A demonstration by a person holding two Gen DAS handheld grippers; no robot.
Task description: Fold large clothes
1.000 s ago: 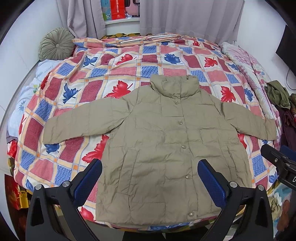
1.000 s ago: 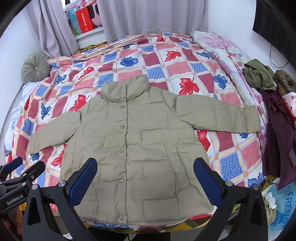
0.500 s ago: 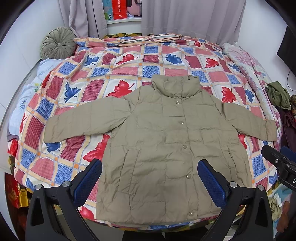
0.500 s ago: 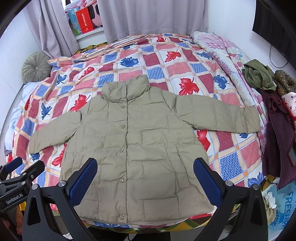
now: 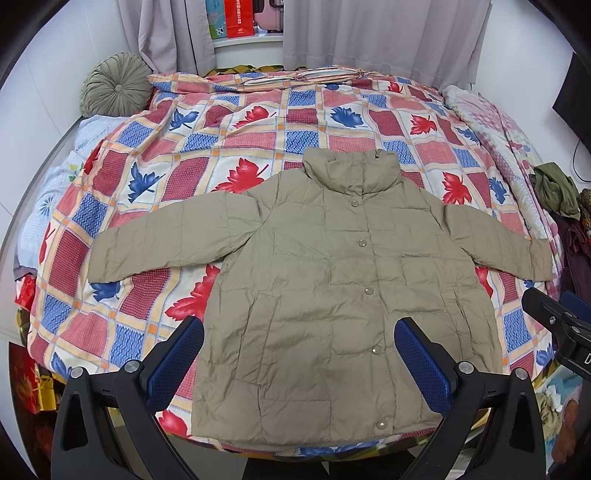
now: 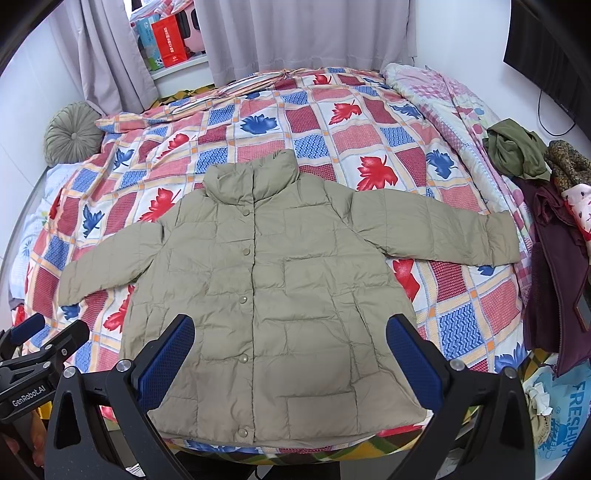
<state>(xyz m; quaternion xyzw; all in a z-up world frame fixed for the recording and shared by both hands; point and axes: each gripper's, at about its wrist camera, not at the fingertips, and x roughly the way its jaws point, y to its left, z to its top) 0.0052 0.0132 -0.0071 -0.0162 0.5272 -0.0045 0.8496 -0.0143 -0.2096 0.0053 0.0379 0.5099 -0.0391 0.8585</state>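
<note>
A khaki quilted jacket [image 5: 332, 288] [image 6: 280, 280] lies flat and buttoned on the bed, front side up, collar toward the curtains, both sleeves spread out sideways. Its hem reaches the bed's near edge. My left gripper [image 5: 299, 358] hovers open above the lower half of the jacket, blue pads wide apart, nothing between them. My right gripper [image 6: 290, 350] is open too, held above the hem area. Each gripper shows at the edge of the other's view: the right gripper's body [image 5: 557, 332] and the left gripper's body [image 6: 40, 350].
The bed carries a checked quilt [image 5: 229, 147] [image 6: 332, 122] with red and blue leaves. A round green cushion [image 5: 114, 88] sits at the far left corner. A heap of dark clothes [image 6: 546, 221] lies along the right side. Grey curtains [image 6: 306, 33] hang behind.
The left view has drifted slightly, so the jacket sits a little lower in frame. Both grippers stay open and the jacket has not moved.
</note>
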